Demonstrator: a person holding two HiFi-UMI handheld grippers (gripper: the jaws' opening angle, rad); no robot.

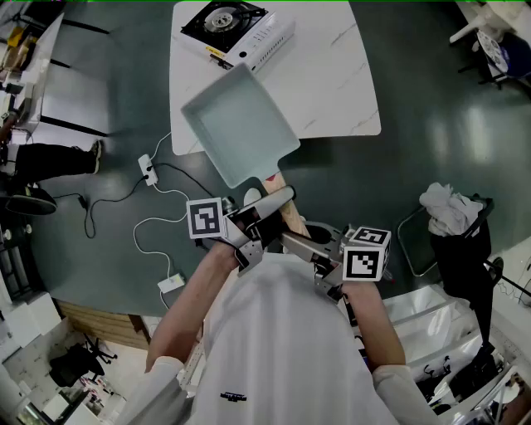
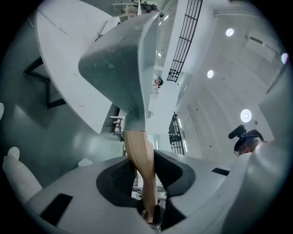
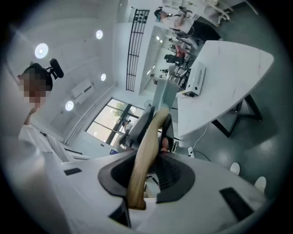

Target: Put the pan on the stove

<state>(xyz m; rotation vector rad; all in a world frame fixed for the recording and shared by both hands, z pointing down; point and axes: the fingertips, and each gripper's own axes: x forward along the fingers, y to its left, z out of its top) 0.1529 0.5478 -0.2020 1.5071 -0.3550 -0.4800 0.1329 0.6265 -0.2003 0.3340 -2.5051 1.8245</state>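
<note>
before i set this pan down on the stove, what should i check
1. Left gripper shut on the handle: ok, the wood sits between its pads.
2. Right gripper shut on the handle: ok, near the handle's end.
3. Pan empty: ok, nothing shows in it.
4. Burner free: ok, nothing stands on the stove.
5. Pan over the burner: not ok, it hangs over the near edge of the table, short of the stove.
6. Stove off: cannot tell.
</note>
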